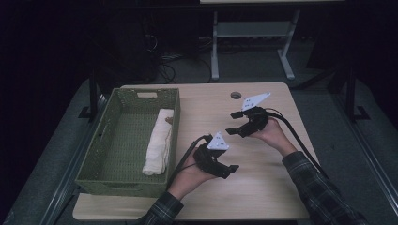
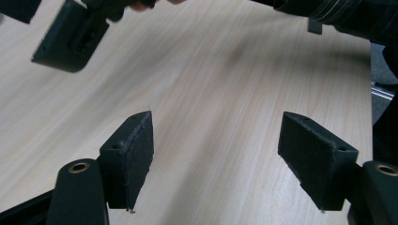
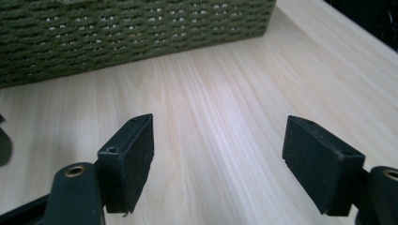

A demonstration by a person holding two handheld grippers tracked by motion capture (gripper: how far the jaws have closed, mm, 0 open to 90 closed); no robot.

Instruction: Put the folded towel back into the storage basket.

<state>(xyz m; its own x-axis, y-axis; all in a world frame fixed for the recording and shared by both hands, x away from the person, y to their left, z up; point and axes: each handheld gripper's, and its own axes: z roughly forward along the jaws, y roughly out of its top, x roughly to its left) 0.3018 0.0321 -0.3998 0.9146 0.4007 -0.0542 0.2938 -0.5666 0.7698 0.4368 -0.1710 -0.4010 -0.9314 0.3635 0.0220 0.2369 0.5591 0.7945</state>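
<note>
Your left tongs (image 1: 228, 169) and right tongs (image 1: 233, 125): both spread wide, empty, over bare worktop (image 1: 263, 187). Rolled white towel (image 1: 158, 142) lies inside green woven basket (image 1: 101, 140), against right wall. Risk: you reach in, tongs snag weave, basket slides

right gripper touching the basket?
Apart. In the right gripper view, bare table lies between the open right gripper and the basket.
</note>
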